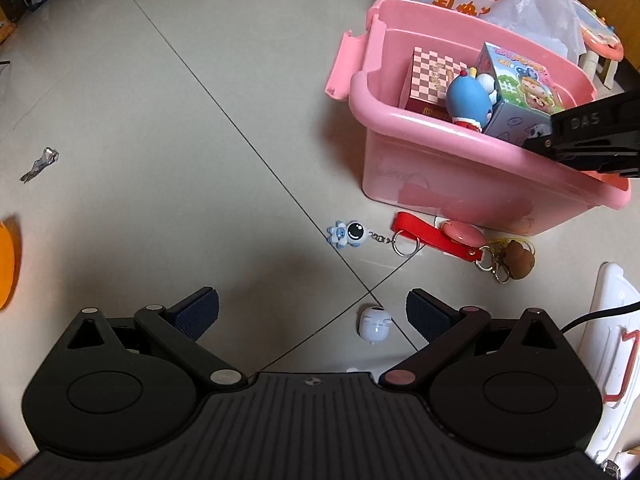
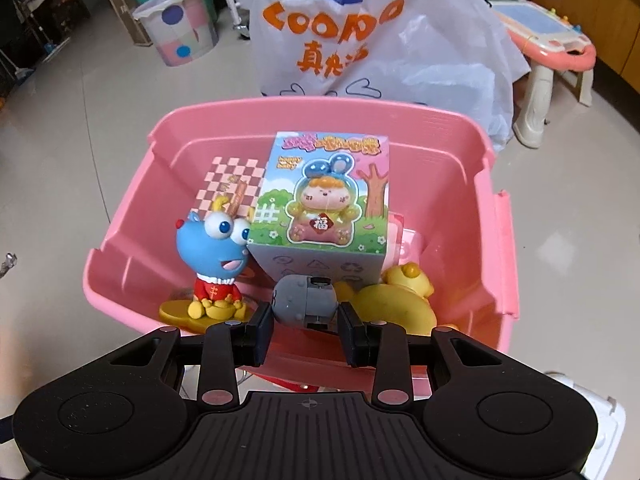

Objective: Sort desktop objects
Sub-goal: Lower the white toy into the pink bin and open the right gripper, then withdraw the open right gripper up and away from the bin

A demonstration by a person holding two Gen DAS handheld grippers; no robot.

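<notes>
While the right gripper (image 2: 306, 334) hangs over the pink bin (image 2: 132, 240), its pads sit either side of a grey toy (image 2: 302, 300); contact is hard to judge. A yellow duck (image 2: 400, 300) lies half-hidden. The left gripper (image 1: 312, 312) gapes empty above a white figurine (image 1: 374, 325) on the floor.

Soft, even indoor light; the tiled floor (image 1: 160, 128) carries a pale sheen and a diffuse shadow near the left gripper (image 1: 312, 312). Fisheye bending curves the edges (corners darken), where the orange object (image 1: 8, 264) blurs.
</notes>
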